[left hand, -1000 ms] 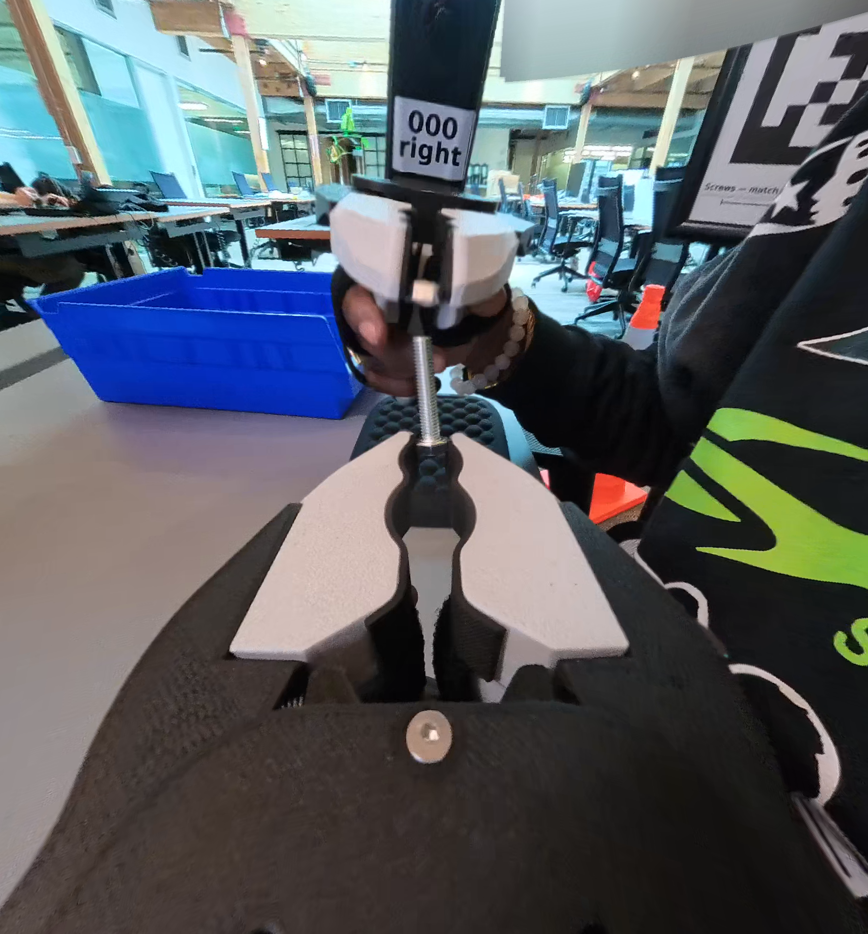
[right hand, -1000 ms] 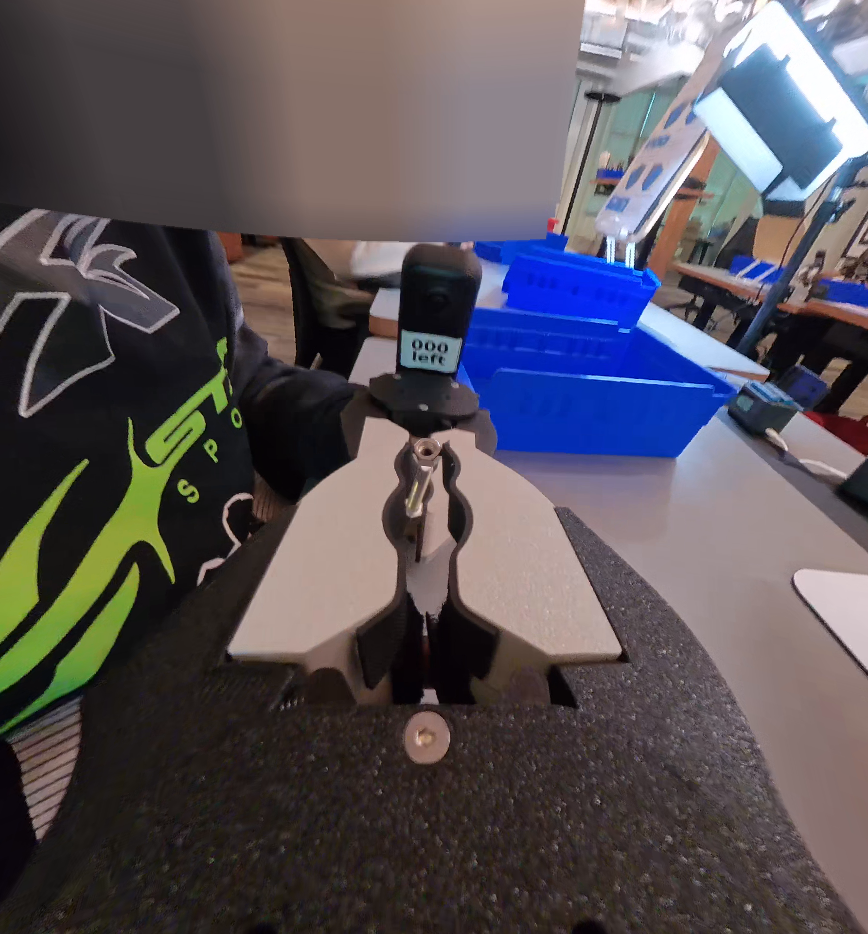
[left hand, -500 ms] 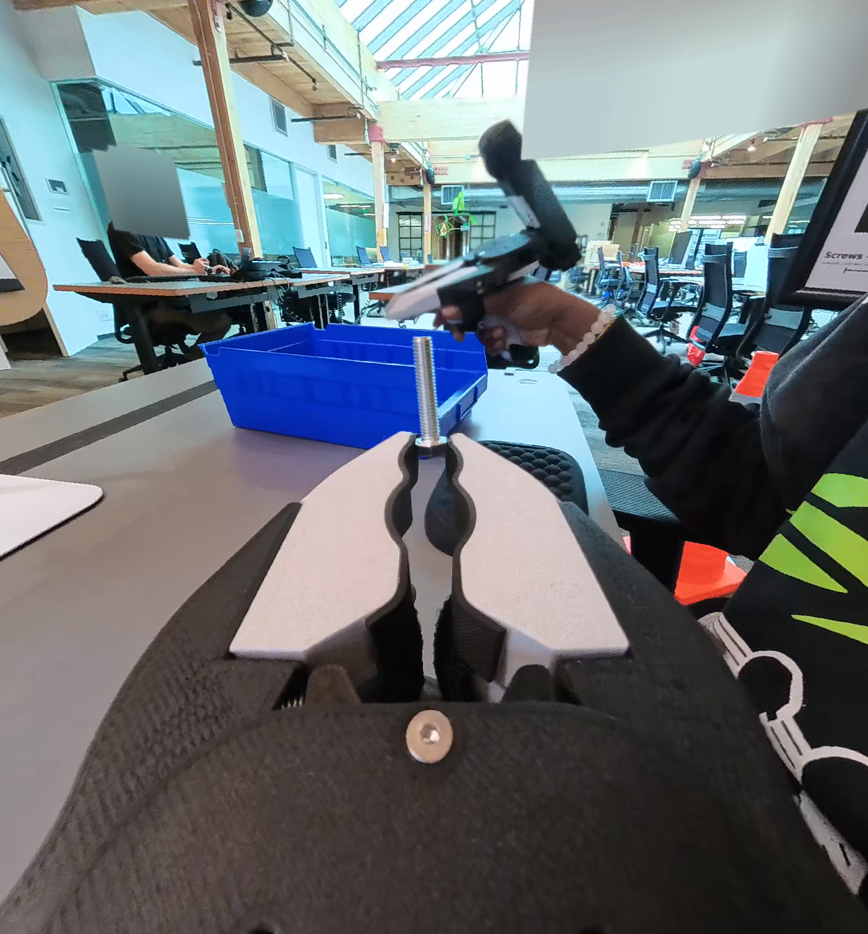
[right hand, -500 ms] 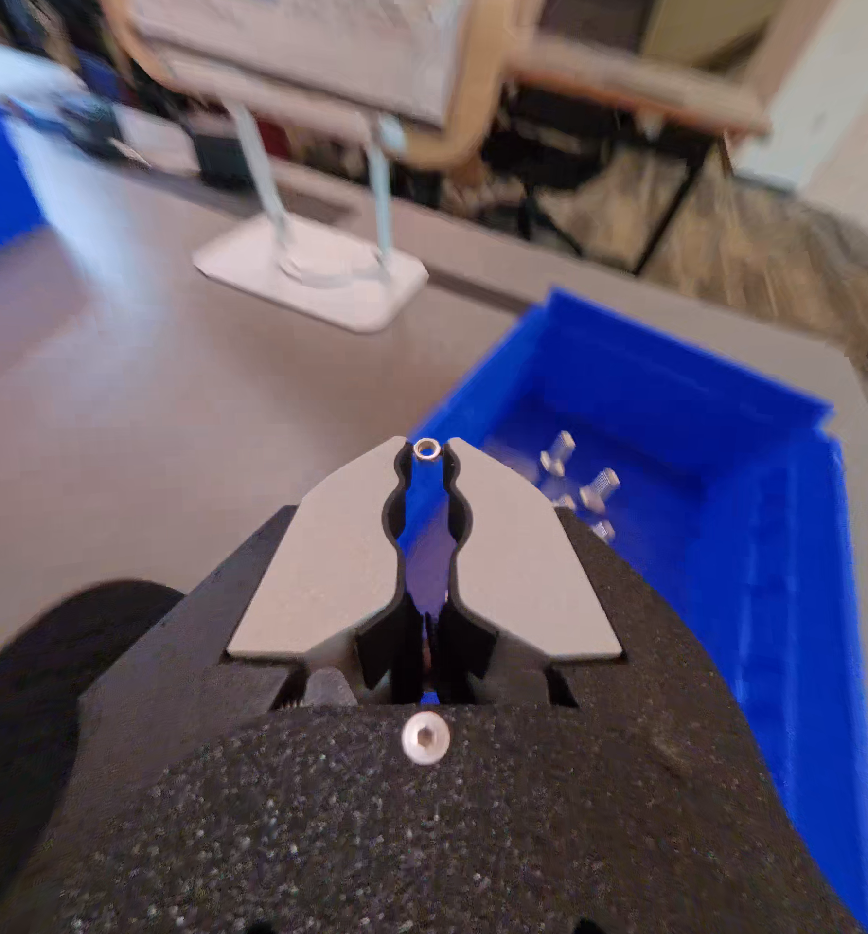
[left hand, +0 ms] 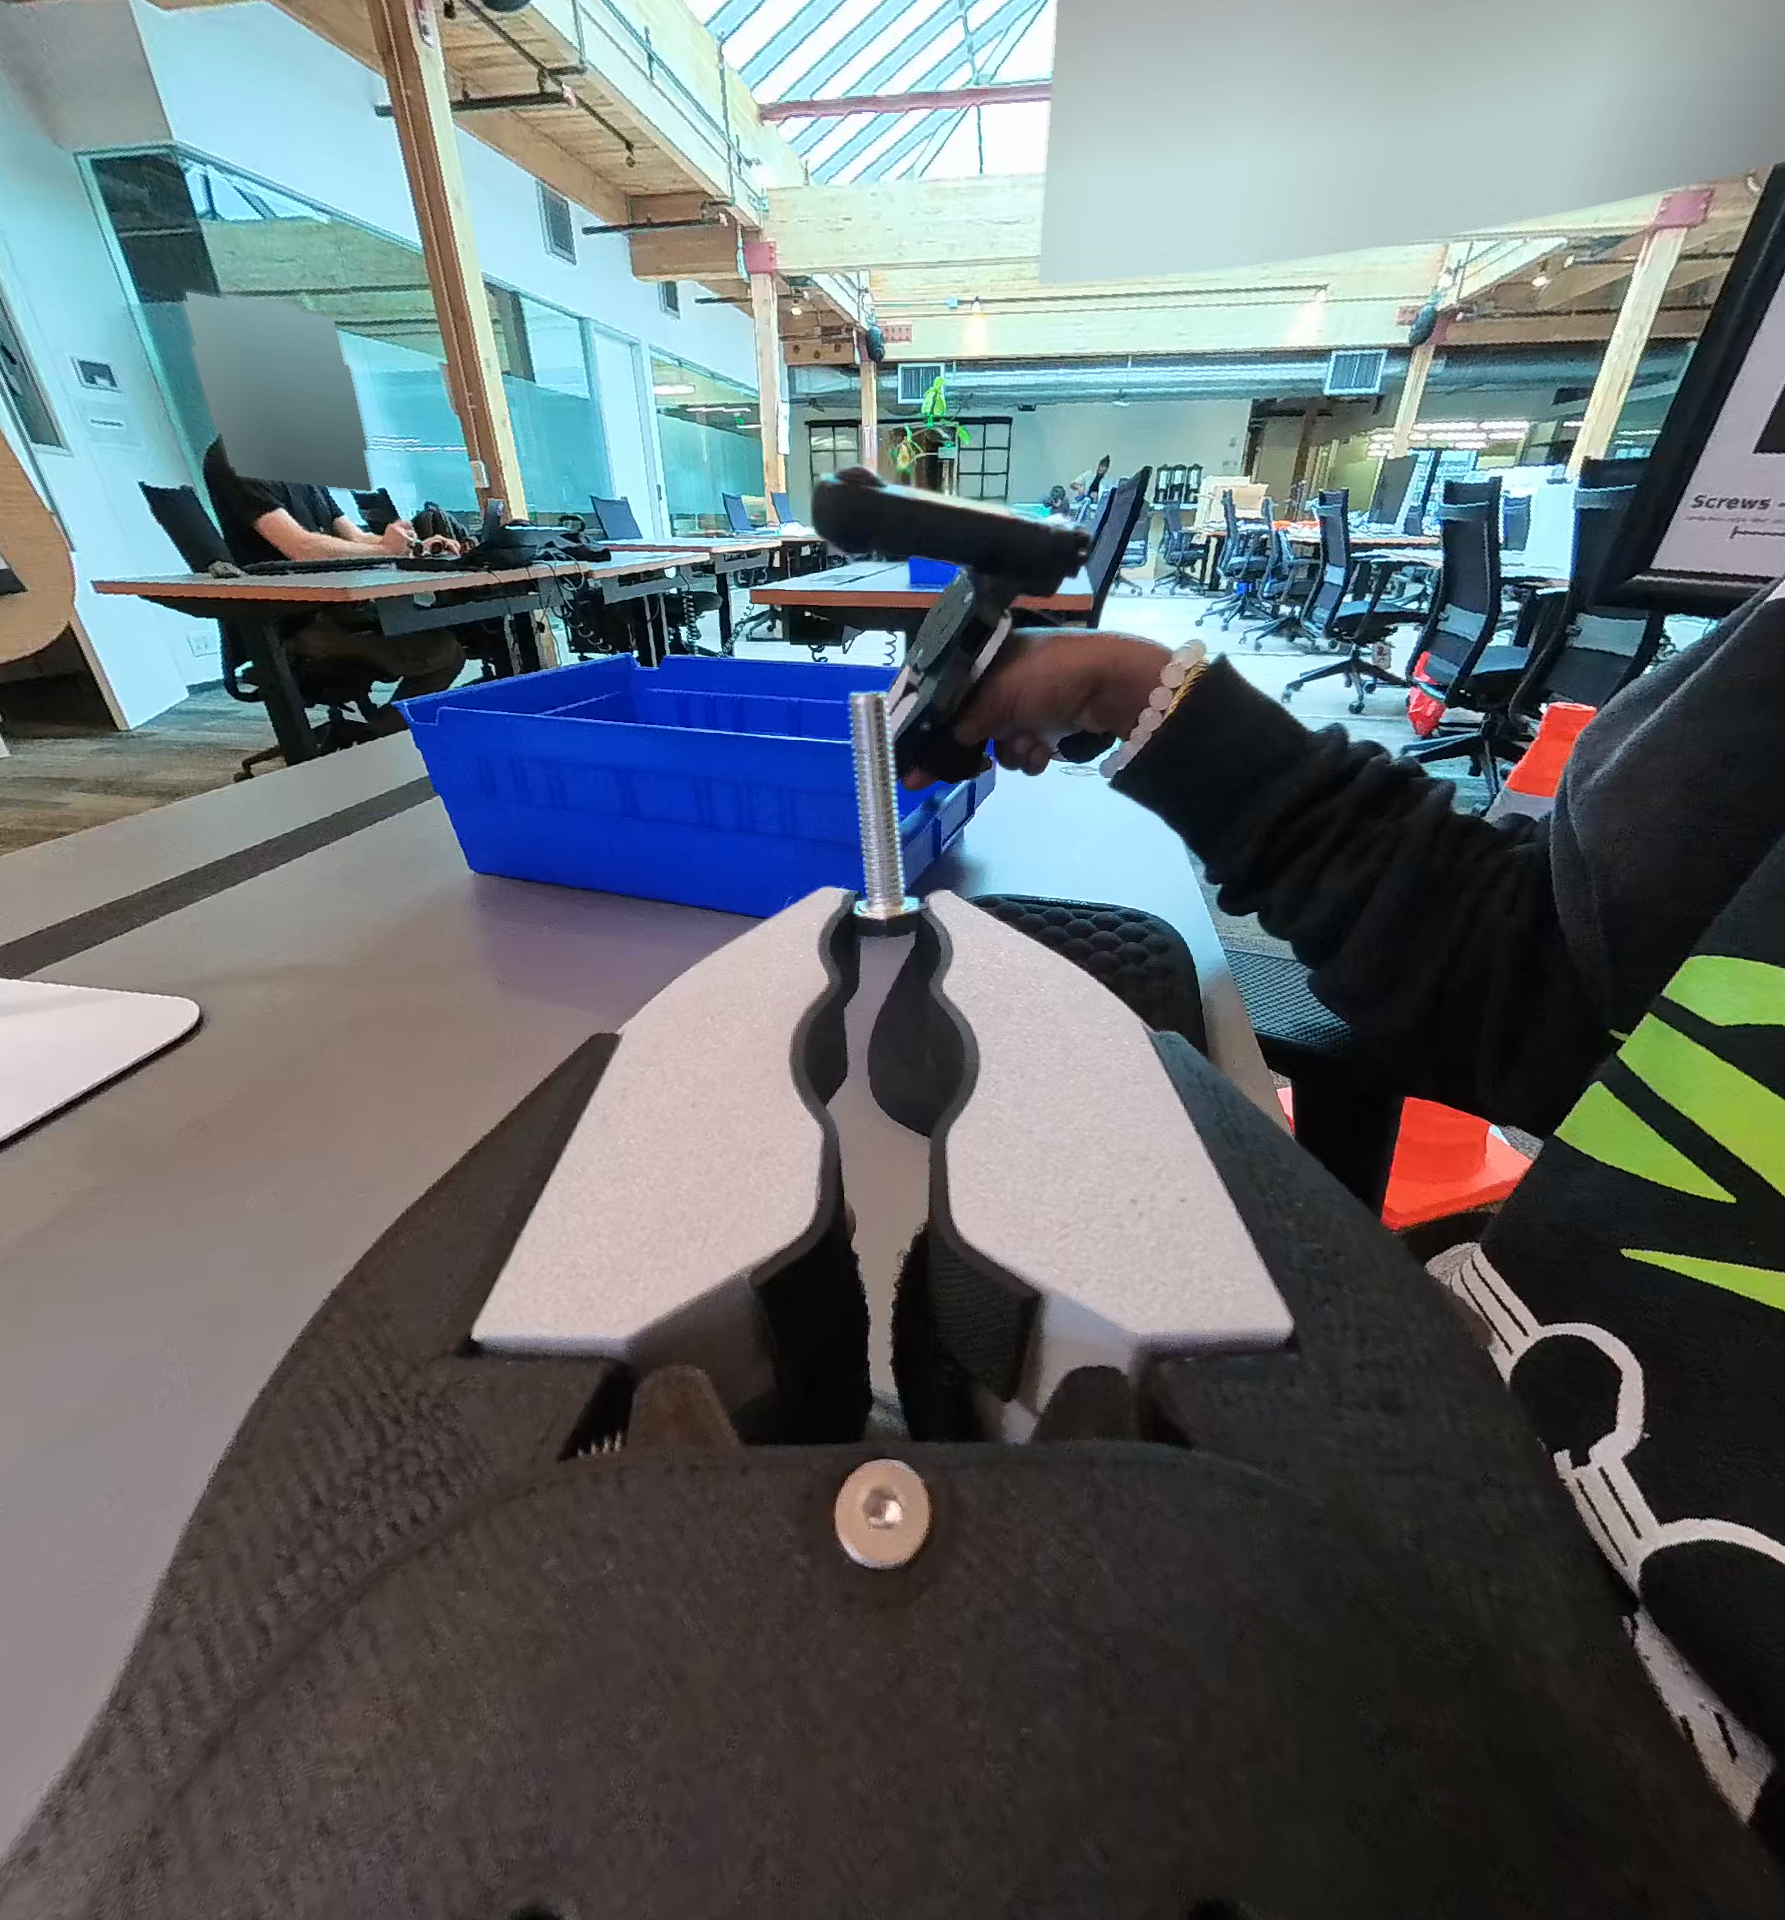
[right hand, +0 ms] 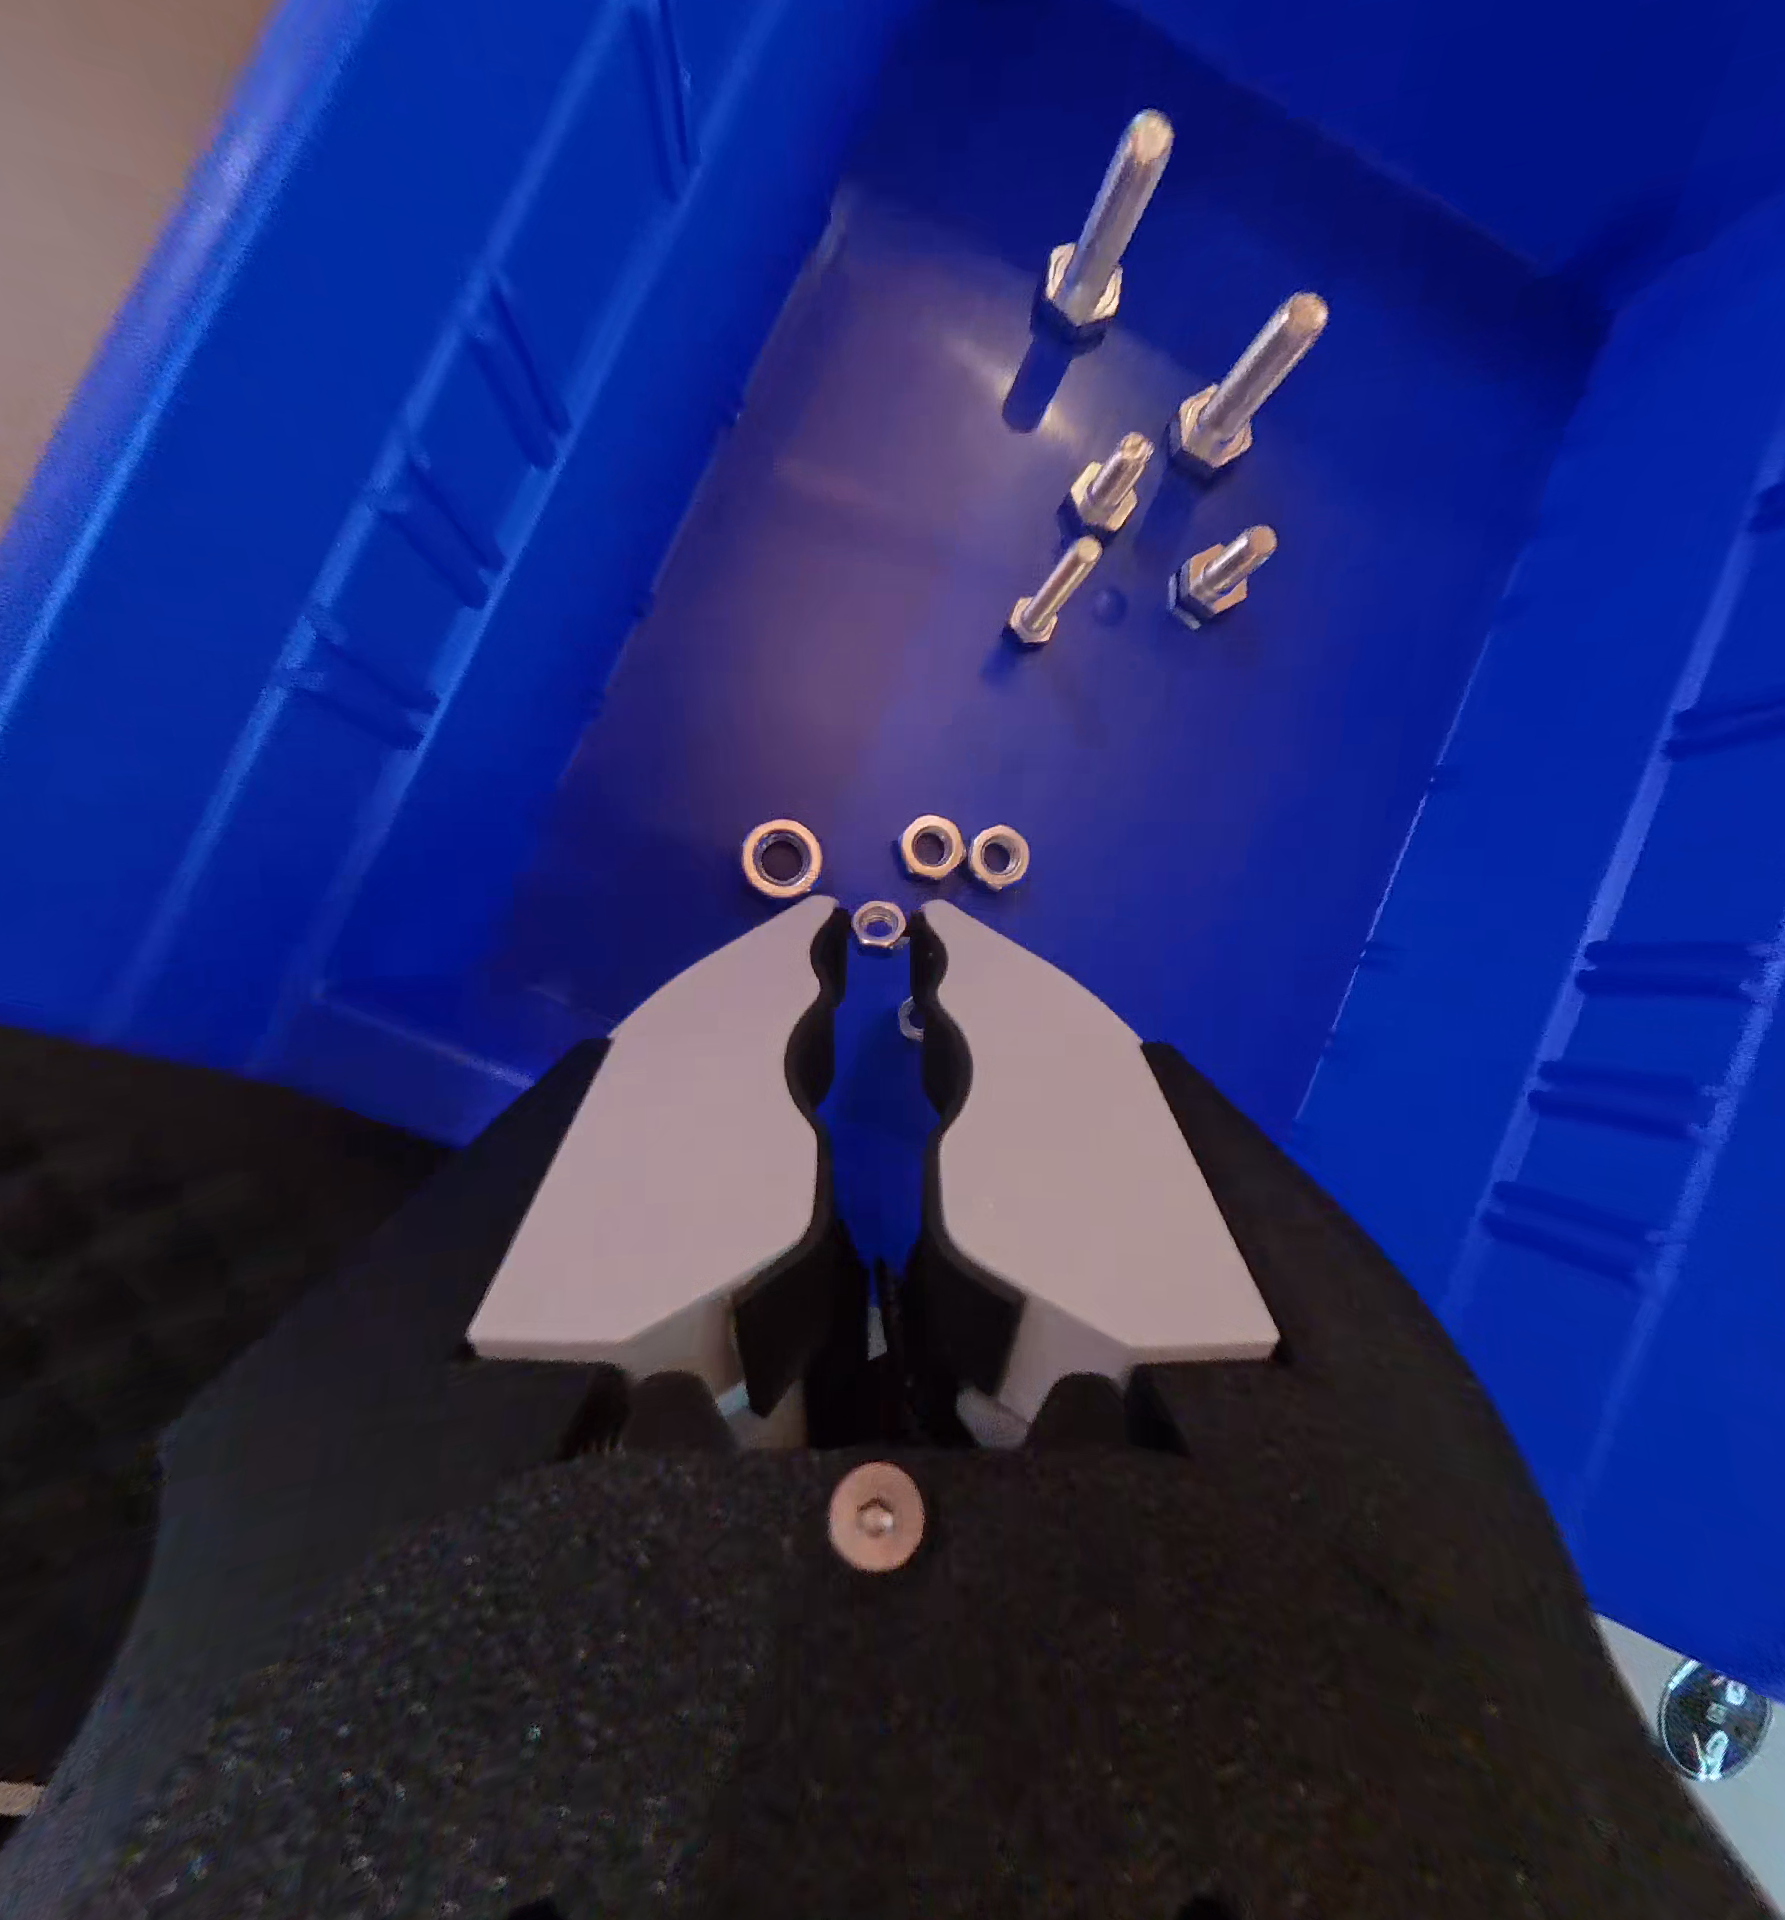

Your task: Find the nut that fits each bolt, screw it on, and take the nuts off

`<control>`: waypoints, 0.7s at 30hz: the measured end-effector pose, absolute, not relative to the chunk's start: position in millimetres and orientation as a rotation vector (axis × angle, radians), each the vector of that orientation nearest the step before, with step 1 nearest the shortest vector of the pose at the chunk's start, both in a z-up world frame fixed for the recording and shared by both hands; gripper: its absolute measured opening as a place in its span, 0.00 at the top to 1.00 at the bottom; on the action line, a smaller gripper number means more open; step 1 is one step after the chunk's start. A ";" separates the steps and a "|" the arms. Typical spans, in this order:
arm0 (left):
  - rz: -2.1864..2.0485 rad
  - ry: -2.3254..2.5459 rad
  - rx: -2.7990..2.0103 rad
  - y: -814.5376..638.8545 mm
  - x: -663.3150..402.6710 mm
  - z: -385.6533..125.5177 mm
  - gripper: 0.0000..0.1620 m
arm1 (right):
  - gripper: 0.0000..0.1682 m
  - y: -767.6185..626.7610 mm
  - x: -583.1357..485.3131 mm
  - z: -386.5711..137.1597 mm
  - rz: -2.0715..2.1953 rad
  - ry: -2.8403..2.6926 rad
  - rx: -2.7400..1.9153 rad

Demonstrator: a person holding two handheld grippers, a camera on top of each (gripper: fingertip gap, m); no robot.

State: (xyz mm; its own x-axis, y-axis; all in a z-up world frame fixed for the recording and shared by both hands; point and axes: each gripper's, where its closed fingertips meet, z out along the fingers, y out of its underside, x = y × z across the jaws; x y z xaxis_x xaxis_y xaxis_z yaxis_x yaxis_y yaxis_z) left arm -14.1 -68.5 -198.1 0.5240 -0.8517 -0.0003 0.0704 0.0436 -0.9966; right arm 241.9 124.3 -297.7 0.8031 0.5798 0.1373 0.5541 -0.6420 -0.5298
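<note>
Gripping a long silver bolt (left hand: pixel 879 800) by its head, our left gripper (left hand: pixel 886 914) kept the threaded shank upright above the grey table (left hand: pixel 244 1091). Beyond it, at about twelve o'clock in the left wrist view, stood the blue bin (left hand: pixel 659 790), with our right gripper (right hand: pixel 877 925) reaching over its one o'clock corner. From the right wrist view we looked down into that bin, tips clenched on a small nut (right hand: pixel 877 926). Three loose nuts (right hand: pixel 929 844) lay just past the tips at twelve o'clock, another partly hidden between the fingers. Five bolts (right hand: pixel 1220 400) stood on their heads toward one o'clock.
</note>
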 end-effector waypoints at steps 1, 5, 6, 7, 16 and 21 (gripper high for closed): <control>-0.816 0.756 -1.347 -68.7 -13.9 -198.4 0.94 | 0.93 123.9 242.4 -301.2 0.049 -0.853 -2.447; -0.816 0.758 -1.349 -68.6 -13.8 -198.9 0.94 | 0.93 122.8 243.0 -312.5 0.029 -0.899 -2.528; -0.816 0.759 -1.350 -68.5 -13.8 -199.0 0.94 | 0.93 122.6 242.4 -314.5 0.039 -0.902 -2.540; -0.817 0.760 -1.351 -68.6 -13.7 -199.3 0.94 | 0.93 123.3 242.5 -315.0 0.047 -0.896 -2.547; -0.820 0.778 -1.363 -69.3 -11.2 -202.0 0.94 | 0.91 124.6 245.8 -315.2 0.076 -0.861 -2.551; -0.817 0.775 -1.366 -68.6 -11.6 -202.2 0.94 | 0.88 127.6 244.9 -304.8 0.049 -0.843 -2.499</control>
